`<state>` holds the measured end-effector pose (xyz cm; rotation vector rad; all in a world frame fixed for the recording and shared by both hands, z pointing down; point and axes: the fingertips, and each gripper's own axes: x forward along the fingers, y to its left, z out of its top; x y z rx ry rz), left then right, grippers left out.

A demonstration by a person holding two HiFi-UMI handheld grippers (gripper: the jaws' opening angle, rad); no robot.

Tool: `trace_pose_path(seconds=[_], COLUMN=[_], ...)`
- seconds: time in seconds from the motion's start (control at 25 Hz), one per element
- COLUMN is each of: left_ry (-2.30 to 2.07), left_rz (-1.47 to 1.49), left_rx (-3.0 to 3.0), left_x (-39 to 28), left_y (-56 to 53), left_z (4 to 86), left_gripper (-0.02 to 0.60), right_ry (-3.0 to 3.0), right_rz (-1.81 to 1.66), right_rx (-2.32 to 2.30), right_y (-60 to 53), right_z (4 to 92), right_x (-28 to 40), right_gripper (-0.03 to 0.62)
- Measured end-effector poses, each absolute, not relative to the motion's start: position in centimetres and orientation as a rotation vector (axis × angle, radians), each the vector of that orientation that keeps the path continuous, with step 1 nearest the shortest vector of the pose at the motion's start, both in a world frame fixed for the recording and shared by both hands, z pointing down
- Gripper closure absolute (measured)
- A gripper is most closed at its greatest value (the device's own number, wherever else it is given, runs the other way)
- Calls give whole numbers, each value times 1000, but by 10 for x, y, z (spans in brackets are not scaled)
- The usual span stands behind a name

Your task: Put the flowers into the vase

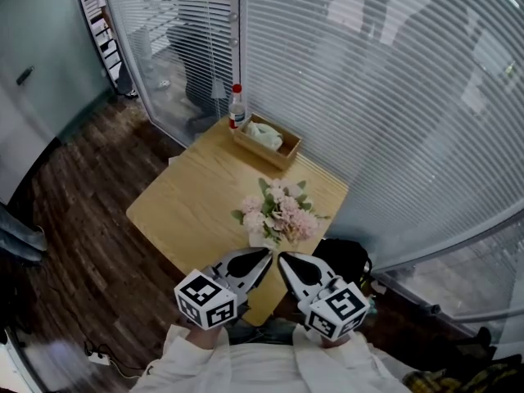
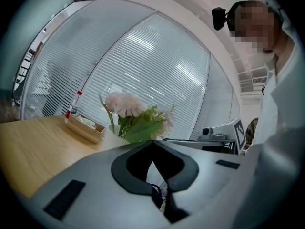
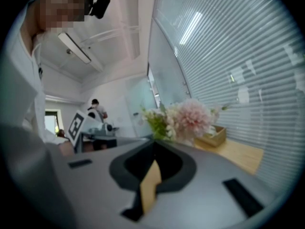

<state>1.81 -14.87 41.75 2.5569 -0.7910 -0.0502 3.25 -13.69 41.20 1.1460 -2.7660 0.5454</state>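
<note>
A bunch of pale pink flowers with green leaves (image 1: 280, 211) stands on the wooden table (image 1: 188, 211) near its front corner. Under the blooms a whitish vase (image 1: 259, 237) shows only in part. The flowers (image 2: 128, 111) rise just beyond the left jaws, and in the right gripper view the flowers (image 3: 183, 120) are also just ahead. My left gripper (image 1: 264, 257) and right gripper (image 1: 283, 259) hang side by side at the table's near edge, tips pointing at the bunch. Both are shut with nothing held. The left gripper (image 2: 152, 142) and the right gripper (image 3: 153, 143) fill the lower half of their own views.
A wooden tissue box (image 1: 267, 140) and a red-capped bottle (image 1: 237, 107) stand at the table's far corner against a glass wall with blinds. A black object (image 1: 345, 259) sits on the floor right of the table. Dark wood floor lies to the left.
</note>
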Motion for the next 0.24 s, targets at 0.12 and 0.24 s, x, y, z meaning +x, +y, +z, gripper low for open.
trace_pose_path(seconds=[0.12, 0.24], left_ry=[-785, -779], left_rz=[-46, -50], left_rx=[2555, 2552], left_x=[18, 19], left_y=[-148, -149], left_z=[419, 419], left_gripper=[572, 572], right_ry=[-2759, -2752], right_rz=[547, 548], right_rx=[1149, 1147], right_y=[-137, -137], right_z=[413, 415], right_x=[32, 31], right_gripper=[582, 582])
